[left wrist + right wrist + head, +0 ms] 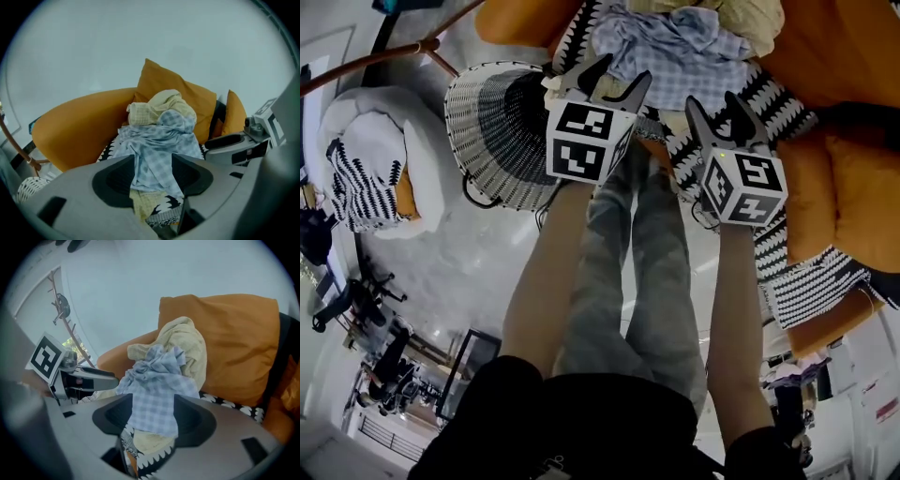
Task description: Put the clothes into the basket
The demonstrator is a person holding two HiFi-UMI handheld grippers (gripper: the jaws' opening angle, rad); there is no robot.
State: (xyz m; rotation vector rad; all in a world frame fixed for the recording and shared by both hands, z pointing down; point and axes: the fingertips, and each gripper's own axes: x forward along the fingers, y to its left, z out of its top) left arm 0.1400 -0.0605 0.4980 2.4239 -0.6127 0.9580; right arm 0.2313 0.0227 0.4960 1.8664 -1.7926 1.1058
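A blue checked shirt (pixel 675 47) lies crumpled on a pale yellow garment (pixel 755 19) on the orange sofa, over a black-and-white throw (pixel 769 98). My left gripper (pixel 622 75) is open, its tips at the shirt's near left edge. My right gripper (pixel 715 101) is open just below the shirt. In the left gripper view the shirt (pixel 157 140) shows in the gap between the open jaws of the left gripper (pixel 153 176). The right gripper view shows the shirt (pixel 157 380) the same way past the right gripper (pixel 152 416). The white wicker basket (pixel 492 131) stands on the floor left of the sofa.
Orange cushions (pixel 853 178) fill the sofa's right side. The person's legs in jeans (pixel 637 272) stand in front of the sofa. A white seat with a patterned cushion (pixel 380 159) sits at far left. A coat stand (pixel 61 310) rises behind the left gripper.
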